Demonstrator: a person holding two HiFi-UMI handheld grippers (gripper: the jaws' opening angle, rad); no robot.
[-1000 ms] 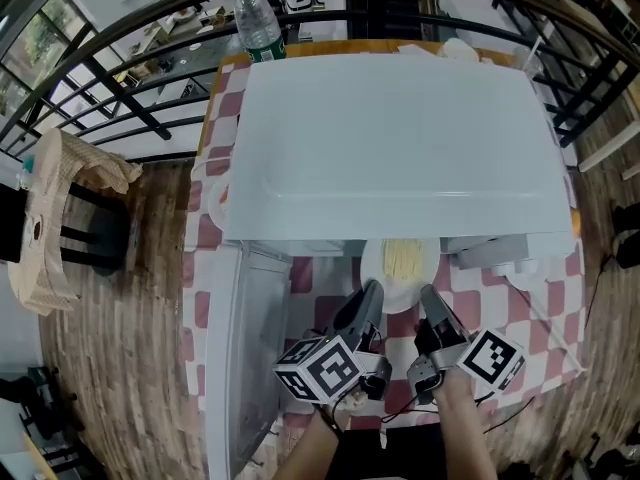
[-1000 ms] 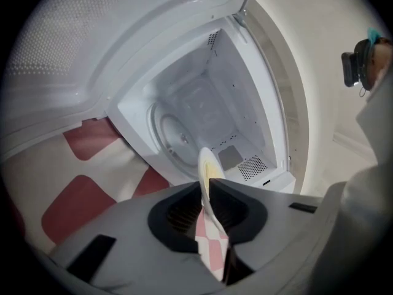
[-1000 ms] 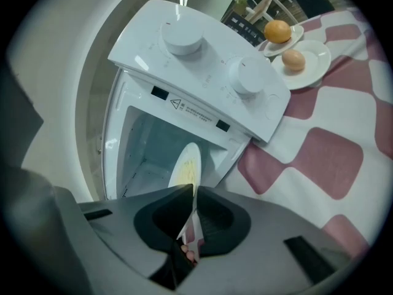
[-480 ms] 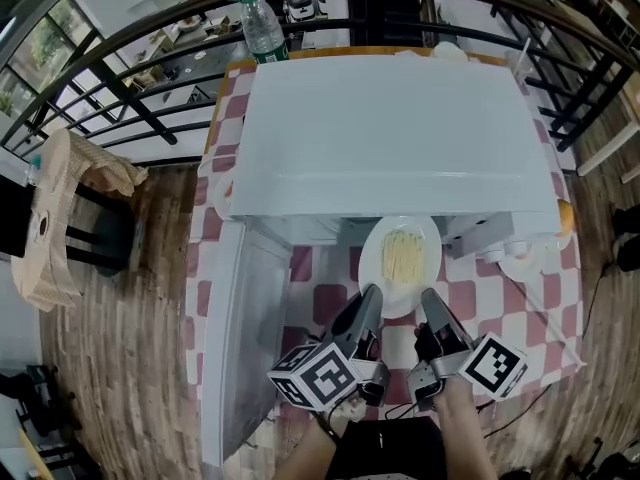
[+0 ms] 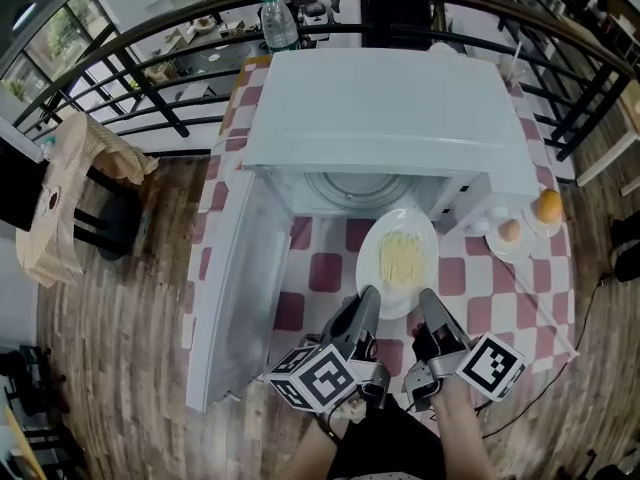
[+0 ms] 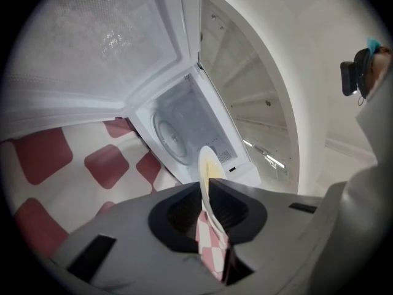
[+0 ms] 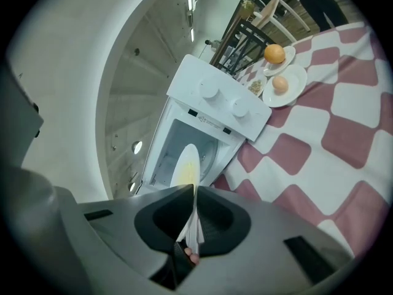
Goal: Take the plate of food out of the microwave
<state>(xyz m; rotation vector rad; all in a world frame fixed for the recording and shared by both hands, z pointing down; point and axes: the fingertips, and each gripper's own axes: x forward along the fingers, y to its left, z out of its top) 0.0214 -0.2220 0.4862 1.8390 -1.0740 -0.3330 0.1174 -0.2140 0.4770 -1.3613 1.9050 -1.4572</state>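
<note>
- Withdrawn since the earlier frame: round white plate of pale yellow noodles point(image 5: 398, 258), now outside the open white microwave point(image 5: 385, 118), above the red-and-white checked tabletop point(image 5: 325, 271).
- Left gripper point(image 5: 367, 300), right gripper point(image 5: 428, 303): fingers clamped on the plate's near rim, the right pair just tightened.
- Judged: removal nearly done.

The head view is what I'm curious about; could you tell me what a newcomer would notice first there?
The white plate of pale noodles, gripped at its near rim by the left tongs and the right tongs, is at centre just outside the white microwave. The microwave's door hangs wide open at left, and an orange glows at right.
</note>
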